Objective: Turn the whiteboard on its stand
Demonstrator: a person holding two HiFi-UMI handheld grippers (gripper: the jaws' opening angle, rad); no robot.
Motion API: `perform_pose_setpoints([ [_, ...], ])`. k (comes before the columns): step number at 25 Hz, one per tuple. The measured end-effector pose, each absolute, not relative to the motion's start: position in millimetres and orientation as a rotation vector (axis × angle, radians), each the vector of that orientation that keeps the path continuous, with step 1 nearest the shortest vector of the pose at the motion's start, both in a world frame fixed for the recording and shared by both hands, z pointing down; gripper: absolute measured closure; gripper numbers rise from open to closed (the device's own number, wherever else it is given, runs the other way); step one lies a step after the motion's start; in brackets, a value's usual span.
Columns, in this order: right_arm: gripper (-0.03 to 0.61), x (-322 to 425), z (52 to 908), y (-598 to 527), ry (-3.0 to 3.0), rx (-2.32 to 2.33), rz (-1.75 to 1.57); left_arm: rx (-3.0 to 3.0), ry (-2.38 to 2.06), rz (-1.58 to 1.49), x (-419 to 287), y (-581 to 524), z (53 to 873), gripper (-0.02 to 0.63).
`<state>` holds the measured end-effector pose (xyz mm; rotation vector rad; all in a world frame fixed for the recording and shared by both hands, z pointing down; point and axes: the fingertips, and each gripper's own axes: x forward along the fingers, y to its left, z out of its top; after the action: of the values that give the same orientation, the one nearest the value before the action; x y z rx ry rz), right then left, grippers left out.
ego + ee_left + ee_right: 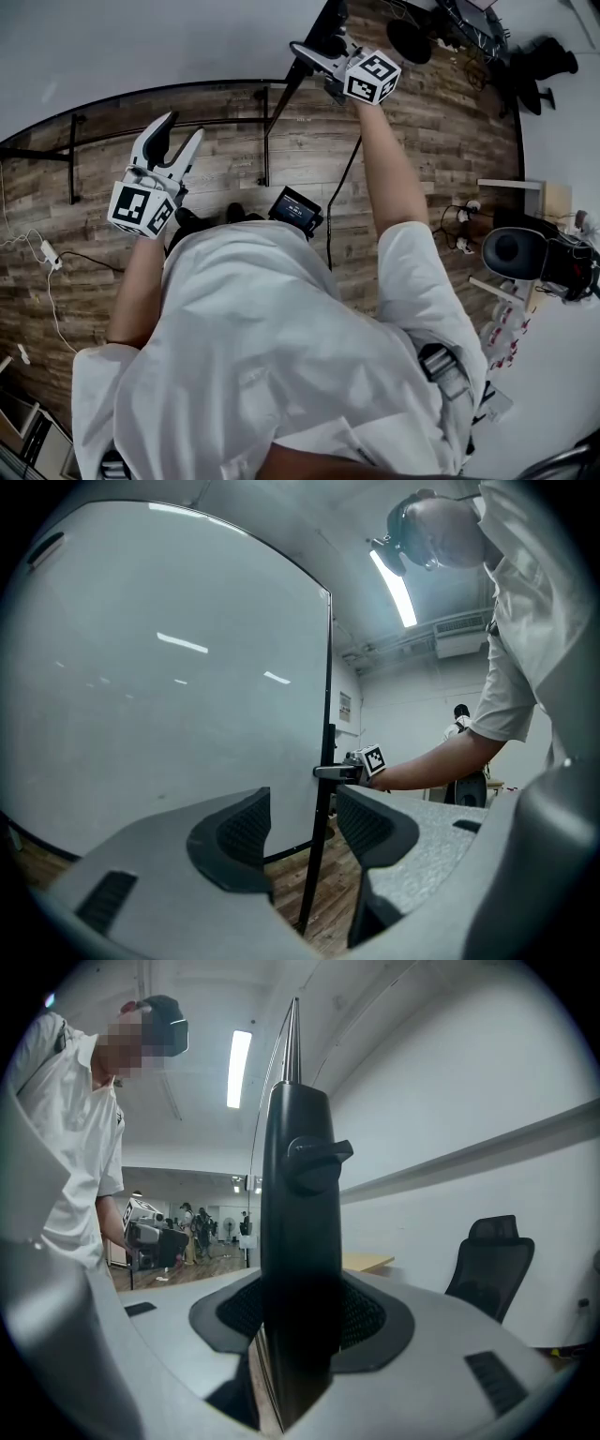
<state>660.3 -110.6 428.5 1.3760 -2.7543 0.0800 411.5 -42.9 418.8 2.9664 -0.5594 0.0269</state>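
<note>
The whiteboard [141, 47] fills the head view's upper left, and its white face [159, 667] takes up most of the left gripper view. A black side post [298, 1194] with a knob [314, 1162] stands at the board's edge. My right gripper [314, 67] is shut on this post, its pads pressed against both sides [300, 1316]. The left gripper view shows that grip from afar, the right gripper [352, 771] on the post [325, 724]. My left gripper [184, 127] is open in front of the board face, with nothing between its fingers [302, 832].
The stand's black floor bars [265, 131] cross the wooden floor under the board. A black device [295, 208] and a cable [345, 178] lie by my feet. An office chair [525, 253] and a desk stand at the right. A power strip [49, 253] lies at the left.
</note>
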Motion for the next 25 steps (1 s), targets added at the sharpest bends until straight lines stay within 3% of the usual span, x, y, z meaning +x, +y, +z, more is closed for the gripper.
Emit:
perform_pose_setpoints([
  [25, 0.373, 707, 432, -95, -2.702, 1.446, 0.115, 3.021, -0.278, 0.041, 470, -18, 408, 0.390],
])
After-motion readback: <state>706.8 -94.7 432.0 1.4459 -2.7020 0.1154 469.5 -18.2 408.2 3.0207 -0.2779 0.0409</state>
